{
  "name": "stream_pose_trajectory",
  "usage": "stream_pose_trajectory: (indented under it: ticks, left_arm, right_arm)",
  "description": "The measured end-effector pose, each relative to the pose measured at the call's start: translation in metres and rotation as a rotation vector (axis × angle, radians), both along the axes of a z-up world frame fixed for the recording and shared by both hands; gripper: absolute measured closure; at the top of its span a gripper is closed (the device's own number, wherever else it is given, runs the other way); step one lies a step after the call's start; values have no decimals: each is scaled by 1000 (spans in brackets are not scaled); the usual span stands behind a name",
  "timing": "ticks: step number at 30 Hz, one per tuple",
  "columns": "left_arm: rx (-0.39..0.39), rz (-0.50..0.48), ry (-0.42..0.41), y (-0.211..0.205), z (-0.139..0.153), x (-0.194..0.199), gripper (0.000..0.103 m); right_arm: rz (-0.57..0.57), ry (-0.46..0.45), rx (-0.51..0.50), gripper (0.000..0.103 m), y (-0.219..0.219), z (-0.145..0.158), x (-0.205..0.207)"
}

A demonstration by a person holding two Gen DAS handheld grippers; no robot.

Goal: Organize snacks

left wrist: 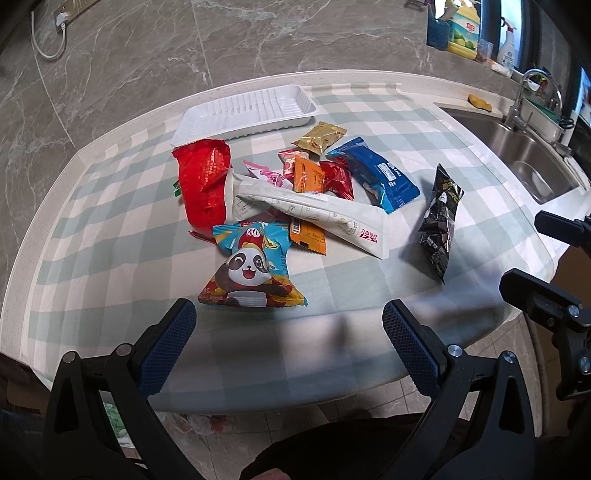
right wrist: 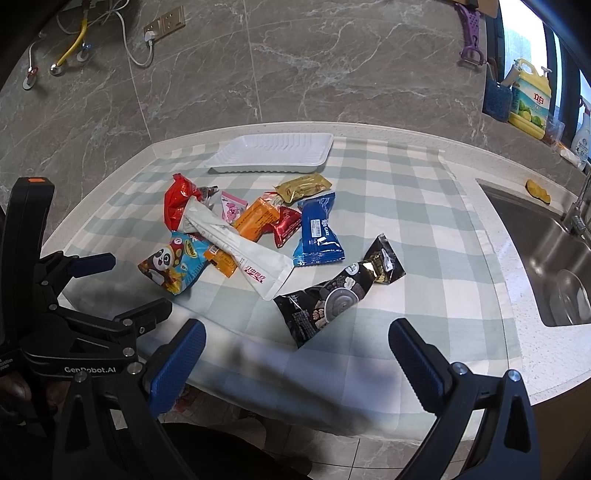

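The snacks lie in a loose heap on the checked cloth (left wrist: 369, 122), just in front of the empty white tray (left wrist: 243, 112) that I take to be their destination: a red bag (left wrist: 203, 181), a long white pouch (left wrist: 314, 218) across the middle, a panda packet (left wrist: 251, 269) nearest me, a blue cake bar (left wrist: 376, 173), a gold sachet (left wrist: 319, 138) closest to the tray, and a black packet (left wrist: 441, 221) lying apart toward the sink (left wrist: 532, 162). Nothing sits in the tray yet, so I judge the sorting has not begun. My left gripper (left wrist: 290, 321) hangs short of the counter edge with its blue pads spread wide and nothing between them; my right gripper (right wrist: 297, 339) is likewise released and empty. For a clean first pick I would go for a loose outlier, the panda packet on the left or the black packet on the right, pinching across a crimped end so the film does not slide, and leave the white pouch until the pieces it overlaps are free. The right view shows the black packet's (right wrist: 332, 295) printed face flat on the cloth, where the left view sees it foreshortened. It also shows the left gripper (right wrist: 133, 284) from the side, and wall sockets (right wrist: 164, 24) with cables that the left view mostly crops.
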State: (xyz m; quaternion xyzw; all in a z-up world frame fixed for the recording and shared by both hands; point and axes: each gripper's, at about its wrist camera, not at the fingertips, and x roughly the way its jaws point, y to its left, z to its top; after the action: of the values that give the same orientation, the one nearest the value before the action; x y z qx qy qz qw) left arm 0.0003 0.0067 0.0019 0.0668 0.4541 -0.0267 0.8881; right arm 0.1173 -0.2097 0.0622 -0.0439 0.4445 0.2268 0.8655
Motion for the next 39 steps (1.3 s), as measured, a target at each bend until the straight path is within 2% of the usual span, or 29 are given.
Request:
stream_pose_trajectory:
  ticks: [10,19,23,28,33,36,39]
  left_arm:
    - [-10,20,17,6,-3,9,0]
    - [-29,47,49,17,-11,29,0]
    - [-46,65,64,27,-13,42,0]
    - [-41,88,51,43,-11,61,0]
    - [-44,129,26,71,-4,89,0]
    - [-52,155,16,90,-2,109,1]
    - [-68,161,22,105,-4,127,5]
  right_arm:
    - [1,22,17,2,4,-11,8]
    - [-29,78,59,2,0,-26,35]
    - [-54,128,73,8,1,-37,50]
    - [-86,205,103,23,0,-52,71]
    - [-113,249,120,27,3,-63,85]
    - [-132,285,133,35,5,-71,95]
    - [-155,289,132,37,6,-74,102]
